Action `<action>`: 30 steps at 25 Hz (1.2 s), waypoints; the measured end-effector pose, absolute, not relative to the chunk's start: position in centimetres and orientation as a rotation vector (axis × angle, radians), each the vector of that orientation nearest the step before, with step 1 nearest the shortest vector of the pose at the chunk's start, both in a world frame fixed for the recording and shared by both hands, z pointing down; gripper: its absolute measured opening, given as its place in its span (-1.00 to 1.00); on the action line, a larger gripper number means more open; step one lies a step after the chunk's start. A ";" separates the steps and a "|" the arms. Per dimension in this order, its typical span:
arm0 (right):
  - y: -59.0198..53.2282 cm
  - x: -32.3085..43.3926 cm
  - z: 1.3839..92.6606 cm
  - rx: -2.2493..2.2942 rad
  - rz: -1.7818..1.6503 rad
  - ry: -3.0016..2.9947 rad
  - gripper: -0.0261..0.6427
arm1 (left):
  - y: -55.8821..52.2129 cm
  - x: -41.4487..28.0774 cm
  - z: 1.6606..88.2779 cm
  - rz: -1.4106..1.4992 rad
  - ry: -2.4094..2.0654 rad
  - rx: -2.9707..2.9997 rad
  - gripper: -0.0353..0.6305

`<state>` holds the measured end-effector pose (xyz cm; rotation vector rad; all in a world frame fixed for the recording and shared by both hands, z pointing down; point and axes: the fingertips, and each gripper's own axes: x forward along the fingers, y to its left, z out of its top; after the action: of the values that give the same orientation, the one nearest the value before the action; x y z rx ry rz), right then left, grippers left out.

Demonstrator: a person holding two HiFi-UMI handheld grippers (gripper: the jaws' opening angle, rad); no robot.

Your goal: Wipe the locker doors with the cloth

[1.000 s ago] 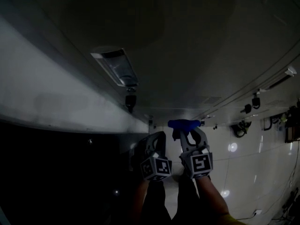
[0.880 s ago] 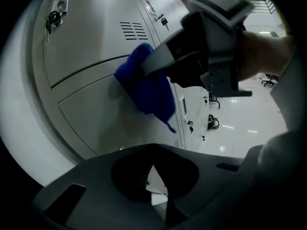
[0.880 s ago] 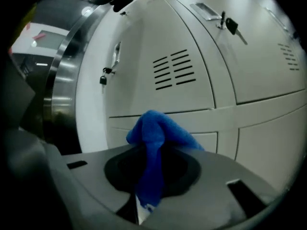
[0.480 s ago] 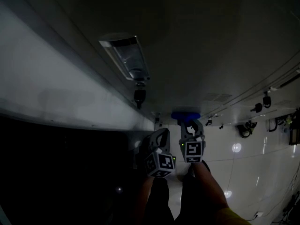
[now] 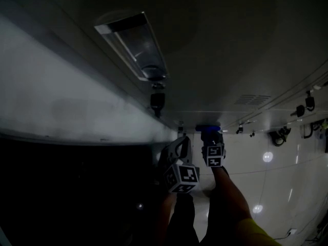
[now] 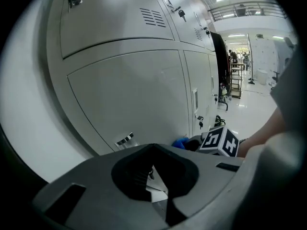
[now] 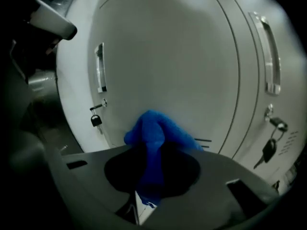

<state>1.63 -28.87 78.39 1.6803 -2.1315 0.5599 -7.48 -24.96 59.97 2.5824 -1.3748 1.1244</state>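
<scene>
My right gripper [image 7: 148,178] is shut on a blue cloth [image 7: 154,135], whose bunched end presses against a pale grey locker door [image 7: 168,51]. In the dim head view the blue cloth [image 5: 207,128] sits at the tip of the right gripper [image 5: 210,136], against the locker doors [image 5: 215,60]. Just left of it and nearer to me, the left gripper [image 5: 177,148] is shut with nothing in it. The left gripper view looks along my left gripper [image 6: 152,172] at a locker door [image 6: 139,95], with the blue cloth [image 6: 180,143] and the right gripper's marker cube [image 6: 219,141] beyond.
A door handle [image 7: 100,67] and a key in its lock [image 7: 96,120] lie left of the cloth. Another handle [image 7: 269,51] and a hanging key [image 7: 268,150] are on the neighbouring door. A handle [image 5: 134,45] with its lock [image 5: 157,101] shows overhead. A bright hall floor [image 6: 254,109] runs past the lockers.
The right gripper has pushed the cloth farther away along the locker face, its arm stretching out. The left gripper stayed close by, and the view shifted so the handle looms larger.
</scene>
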 end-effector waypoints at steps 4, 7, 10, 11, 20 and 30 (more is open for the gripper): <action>-27.4 0.0 66.8 1.702 0.355 -2.270 -0.72 | -24.9 -7.8 60.2 1.122 -1.375 2.572 -0.88; -26.3 -1.7 53.7 1.733 0.169 -2.465 -0.71 | -25.0 -8.5 60.1 1.127 -1.385 2.553 -0.88; -27.2 -2.7 46.1 1.737 0.135 -2.545 -0.71 | -25.0 -9.1 59.5 1.116 -1.386 2.543 -0.88; -27.8 -3.0 44.8 1.741 0.118 -2.547 -0.72 | -24.8 -9.1 59.4 1.105 -1.380 2.539 -0.88; -29.4 -4.9 57.0 1.664 0.162 -2.422 -0.72 | -24.1 -9.6 59.7 1.044 -1.369 2.509 -0.88; -30.1 -5.8 77.9 1.549 0.605 -2.267 -0.71 | -24.1 -9.3 60.6 1.077 -1.325 2.512 -0.88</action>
<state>-5.78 -30.06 77.89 1.5489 -2.2668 0.6051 -9.31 -24.06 60.56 2.5121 -1.3248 1.0773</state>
